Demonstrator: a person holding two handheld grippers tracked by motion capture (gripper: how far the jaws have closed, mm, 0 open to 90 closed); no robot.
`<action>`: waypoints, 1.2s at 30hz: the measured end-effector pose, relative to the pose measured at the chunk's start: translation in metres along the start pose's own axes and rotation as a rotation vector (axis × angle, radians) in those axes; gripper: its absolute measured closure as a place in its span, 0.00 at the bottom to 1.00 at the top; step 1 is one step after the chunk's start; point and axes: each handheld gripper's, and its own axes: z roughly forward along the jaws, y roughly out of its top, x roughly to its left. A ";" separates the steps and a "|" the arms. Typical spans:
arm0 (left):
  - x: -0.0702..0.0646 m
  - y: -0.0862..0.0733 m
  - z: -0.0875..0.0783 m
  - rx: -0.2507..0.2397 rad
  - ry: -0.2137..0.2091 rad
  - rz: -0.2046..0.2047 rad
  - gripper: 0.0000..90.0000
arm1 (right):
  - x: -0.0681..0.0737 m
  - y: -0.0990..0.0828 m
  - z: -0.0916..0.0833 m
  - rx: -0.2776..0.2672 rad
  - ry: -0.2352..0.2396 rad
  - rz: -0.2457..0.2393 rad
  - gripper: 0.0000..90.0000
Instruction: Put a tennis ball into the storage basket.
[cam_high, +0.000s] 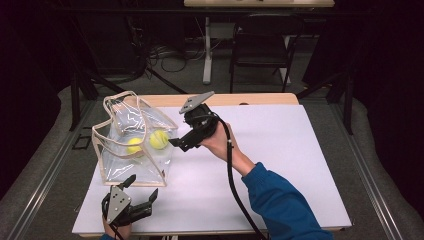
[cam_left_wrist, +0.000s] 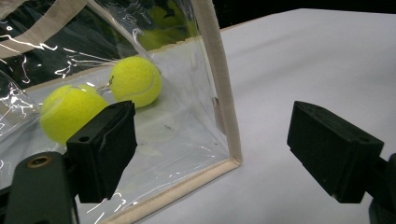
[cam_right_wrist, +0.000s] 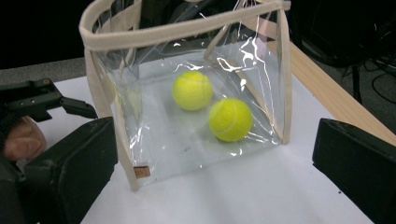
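Both grippers — left (cam_high: 142, 190), right (cam_high: 176, 144) — gape empty beside one clear bag (cam_high: 125, 155) holding two tennis balls (cam_high: 159, 139).

Clear glossy plastic bag (cam_right_wrist: 187, 140), creased and glinting, edged in matt beige cloth tape; two fuzzy yellow felt tennis balls (cam_right_wrist: 192, 90) inside. Smooth matt white sheet (cam_high: 280, 150) over a pale wooden table (cam_high: 260, 99). Matt black plastic on the left gripper (cam_left_wrist: 212, 154) and right gripper (cam_right_wrist: 212, 186), with a dull grey metal plate (cam_high: 196, 102)
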 end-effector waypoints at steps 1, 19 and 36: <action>0.000 0.000 0.000 0.000 0.001 0.000 0.18 | -0.001 -0.003 -0.001 0.004 -0.003 0.003 0.00; -0.001 0.000 0.002 0.005 -0.004 0.009 0.18 | -0.007 -0.065 -0.024 0.079 -0.074 0.040 0.00; -0.003 0.001 0.002 0.010 -0.005 0.017 0.18 | 0.000 -0.117 -0.056 0.139 -0.109 0.063 0.00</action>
